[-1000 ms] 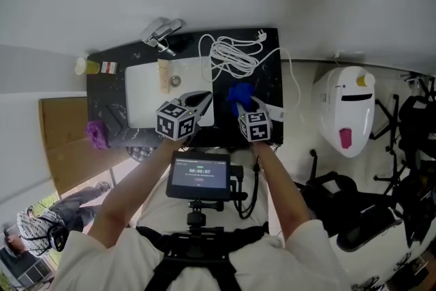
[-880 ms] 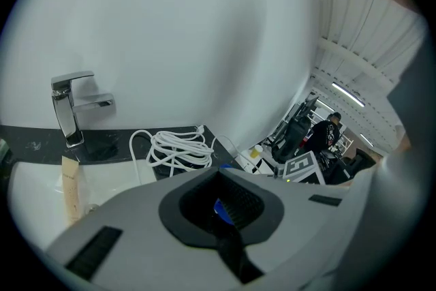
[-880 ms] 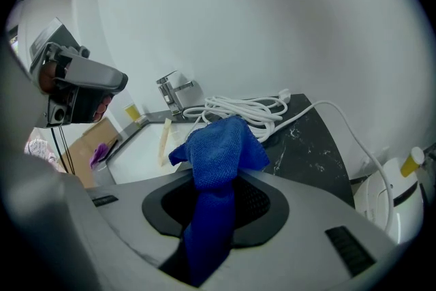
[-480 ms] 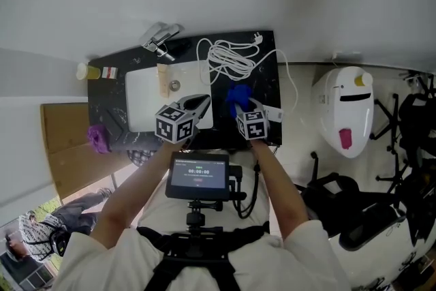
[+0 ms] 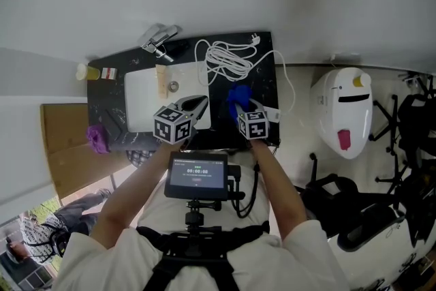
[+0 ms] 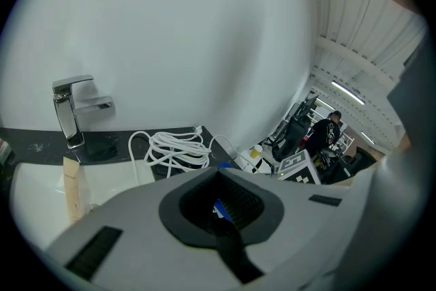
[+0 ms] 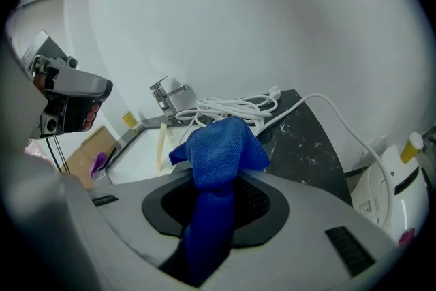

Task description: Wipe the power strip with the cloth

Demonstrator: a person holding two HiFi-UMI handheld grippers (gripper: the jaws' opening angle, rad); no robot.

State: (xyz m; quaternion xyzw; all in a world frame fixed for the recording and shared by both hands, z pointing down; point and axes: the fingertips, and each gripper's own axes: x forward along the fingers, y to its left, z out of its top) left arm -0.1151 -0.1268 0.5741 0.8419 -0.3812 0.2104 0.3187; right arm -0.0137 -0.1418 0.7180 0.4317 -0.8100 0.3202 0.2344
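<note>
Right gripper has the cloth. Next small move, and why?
Probably ease the right gripper down and slightly to its right, onto the white power strip. The blue cloth is already clamped in its jaws, and the strip lies just beside it near the front right edge of the black countertop, seemingly not yet touched.

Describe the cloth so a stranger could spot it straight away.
Find the black counter with a white sink at its left. Right of the sink, in front of the coiled white cable, the right tool pinches the cloth. It is the only bright blue thing there.
</note>
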